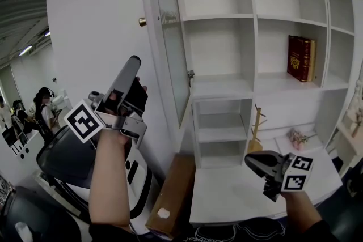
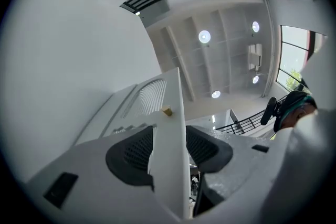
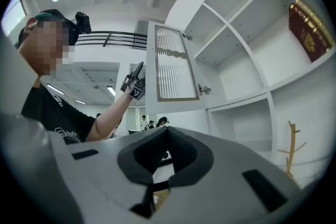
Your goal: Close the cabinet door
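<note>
The white cabinet door (image 1: 170, 37) with a ribbed glass pane stands swung out from the shelf unit (image 1: 249, 20), edge toward me. Its brass knob (image 1: 142, 21) sticks out to the left. My left gripper (image 1: 134, 60) is raised and points up at the door's outer side, just below the knob. In the left gripper view the door (image 2: 136, 107) and knob (image 2: 167, 111) rise ahead, the door's edge lining up between the open jaws of the left gripper (image 2: 169, 131); the pads do not press it. My right gripper (image 1: 252, 161) hangs low at the right, shut and empty, as the right gripper view (image 3: 165, 131) shows.
A red book (image 1: 299, 58) stands on a shelf at the right. A wooden stand (image 1: 256, 127) and flowers (image 1: 298, 138) sit on the white desk (image 1: 238, 190). A cardboard box (image 1: 170, 195) leans below the door. A white wall (image 1: 96, 20) is at the left, with people behind.
</note>
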`<state>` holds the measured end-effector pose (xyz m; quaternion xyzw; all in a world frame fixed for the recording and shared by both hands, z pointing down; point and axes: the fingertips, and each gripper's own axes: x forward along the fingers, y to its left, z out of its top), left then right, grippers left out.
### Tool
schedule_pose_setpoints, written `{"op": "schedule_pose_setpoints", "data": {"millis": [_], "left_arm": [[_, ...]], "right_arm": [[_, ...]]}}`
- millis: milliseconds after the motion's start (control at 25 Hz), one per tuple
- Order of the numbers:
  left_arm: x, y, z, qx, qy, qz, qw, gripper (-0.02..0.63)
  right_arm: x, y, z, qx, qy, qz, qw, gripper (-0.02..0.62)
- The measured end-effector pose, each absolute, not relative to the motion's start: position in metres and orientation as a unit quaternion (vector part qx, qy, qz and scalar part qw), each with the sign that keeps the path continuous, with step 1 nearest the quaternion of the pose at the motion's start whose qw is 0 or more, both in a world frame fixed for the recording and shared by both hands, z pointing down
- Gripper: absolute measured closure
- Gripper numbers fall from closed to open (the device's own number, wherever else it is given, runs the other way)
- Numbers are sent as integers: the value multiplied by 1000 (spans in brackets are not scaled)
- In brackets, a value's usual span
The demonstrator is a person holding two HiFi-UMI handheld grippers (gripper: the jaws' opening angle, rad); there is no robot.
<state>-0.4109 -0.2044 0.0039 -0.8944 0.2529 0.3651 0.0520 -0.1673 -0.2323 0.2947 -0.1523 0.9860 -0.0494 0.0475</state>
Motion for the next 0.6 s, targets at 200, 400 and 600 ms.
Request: {"op": "schedule_pose_setpoints", "data": {"millis": [200, 400, 600], "left_arm": [[-409, -208, -21, -897, 220, 373, 88, 422], [-403, -211, -41, -899, 190, 377, 120, 422], [-398, -228, -61, -900, 189, 375, 117, 423]], "right_arm": [[-158, -234, 311, -189, 980, -30, 45, 589], [-157, -249, 330, -214, 974, -50, 53, 589], [-171, -251, 324, -205, 976, -57, 54, 589]]}}
